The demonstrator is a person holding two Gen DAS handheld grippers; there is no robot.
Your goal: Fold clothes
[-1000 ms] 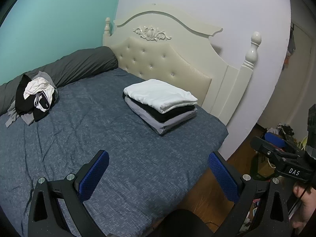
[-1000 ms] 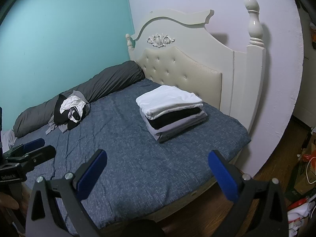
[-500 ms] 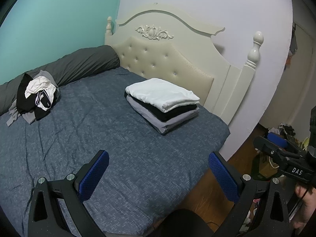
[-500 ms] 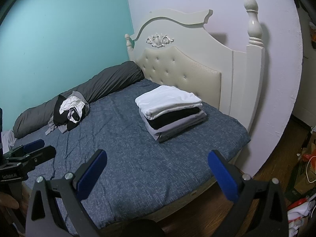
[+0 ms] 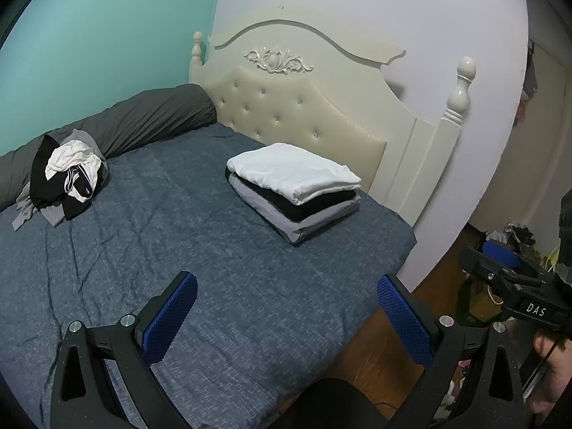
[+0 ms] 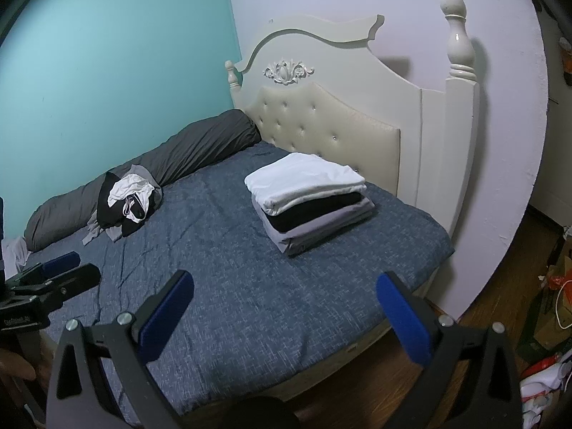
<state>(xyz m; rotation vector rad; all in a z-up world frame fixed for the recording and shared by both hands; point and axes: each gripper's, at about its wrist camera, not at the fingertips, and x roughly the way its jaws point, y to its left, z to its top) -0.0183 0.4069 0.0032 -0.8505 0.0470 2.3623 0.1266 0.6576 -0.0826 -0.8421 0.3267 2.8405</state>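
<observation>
I've drifted slightly rightward; my left claw (image 5: 286,307) and right claw (image 6: 284,304) hover level above the bed (image 5: 214,268), both spread wide, gripping nothing.

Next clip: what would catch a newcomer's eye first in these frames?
The neat stack of folded clothes, white on top, sits on the blue bed near the cream headboard. Across the bed, a rumpled pile of black, white and grey clothes lies against the grey bolster by the teal wall. Both tongs, left and right, hang open and empty at the bed's near edge.
</observation>
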